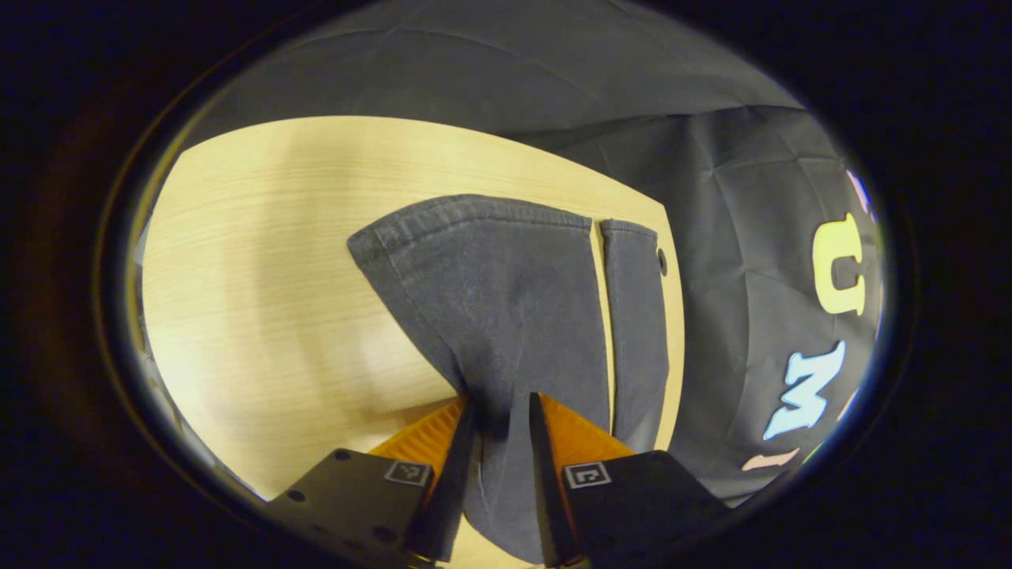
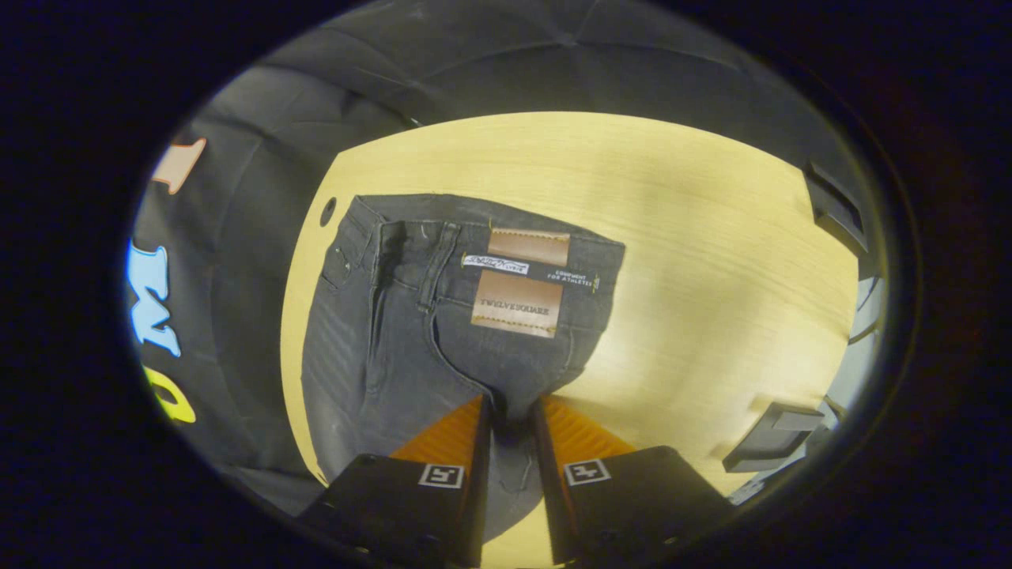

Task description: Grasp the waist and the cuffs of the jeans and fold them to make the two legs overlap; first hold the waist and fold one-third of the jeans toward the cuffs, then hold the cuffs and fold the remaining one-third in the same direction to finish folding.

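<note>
Your counter (image 1: 261, 261) is a pale wood surface, and the jeans (image 2: 411, 332) lie spread on it close to the edge by the booth wall. In the left gripper view you see the two legs side by side with a thin strip of wood between them, so the legs don't overlap yet. That first fold is, I'd judge, the step in hand. In the right gripper view the waist end faces you, with the waistband (image 2: 474, 217) farthest from you and two leather patches (image 2: 518, 304) below it.

Your left tongs (image 1: 500, 411) are narrowed onto a bunched ridge of the cuff-end (image 1: 474, 212) denim. Your right tongs (image 2: 510, 411) pinch a fold of fabric below the patches. Holding both ends at once lets you carry one leg over the other evenly, without the cloth twisting.
</note>
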`<action>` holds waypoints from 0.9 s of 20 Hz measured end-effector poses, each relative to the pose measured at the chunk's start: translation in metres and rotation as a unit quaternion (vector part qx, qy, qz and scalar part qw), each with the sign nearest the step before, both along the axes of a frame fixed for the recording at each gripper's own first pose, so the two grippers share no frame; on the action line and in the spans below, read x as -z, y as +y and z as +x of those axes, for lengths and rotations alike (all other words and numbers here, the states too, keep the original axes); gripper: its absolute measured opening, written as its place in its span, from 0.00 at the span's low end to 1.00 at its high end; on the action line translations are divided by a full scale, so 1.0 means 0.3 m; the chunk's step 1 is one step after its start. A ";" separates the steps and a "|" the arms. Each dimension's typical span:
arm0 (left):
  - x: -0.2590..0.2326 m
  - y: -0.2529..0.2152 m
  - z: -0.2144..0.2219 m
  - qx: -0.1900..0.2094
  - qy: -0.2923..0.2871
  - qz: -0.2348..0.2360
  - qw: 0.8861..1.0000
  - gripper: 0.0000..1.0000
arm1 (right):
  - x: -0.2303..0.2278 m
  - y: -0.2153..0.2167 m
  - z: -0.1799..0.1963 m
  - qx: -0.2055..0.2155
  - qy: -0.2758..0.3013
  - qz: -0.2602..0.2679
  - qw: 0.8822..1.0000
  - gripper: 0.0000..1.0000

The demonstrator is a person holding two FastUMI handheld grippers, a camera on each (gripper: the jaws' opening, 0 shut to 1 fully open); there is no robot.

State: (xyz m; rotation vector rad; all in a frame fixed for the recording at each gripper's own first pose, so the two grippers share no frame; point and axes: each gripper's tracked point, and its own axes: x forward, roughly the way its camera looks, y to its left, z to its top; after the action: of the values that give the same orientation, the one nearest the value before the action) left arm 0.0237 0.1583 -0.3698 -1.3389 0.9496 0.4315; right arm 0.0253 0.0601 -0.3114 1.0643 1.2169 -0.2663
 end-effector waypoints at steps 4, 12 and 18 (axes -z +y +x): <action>0.003 -0.019 0.006 -0.009 -0.014 -0.031 0.999 0.04 | -0.009 0.000 0.001 -0.004 -0.032 0.018 0.999 0.09; -0.167 -0.037 0.040 0.011 -0.074 -0.023 0.997 0.08 | -0.182 0.008 0.054 -0.030 -0.101 0.079 0.991 0.01; -0.434 -0.054 0.133 0.001 -0.122 -0.022 0.992 0.08 | -0.347 0.035 0.162 -0.079 -0.150 0.140 0.975 0.01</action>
State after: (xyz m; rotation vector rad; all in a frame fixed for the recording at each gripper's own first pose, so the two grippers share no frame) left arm 0.0636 0.1421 -0.2394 -1.3944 0.7600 0.2400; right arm 0.0739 0.0704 -0.2072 1.1935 1.0749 0.1909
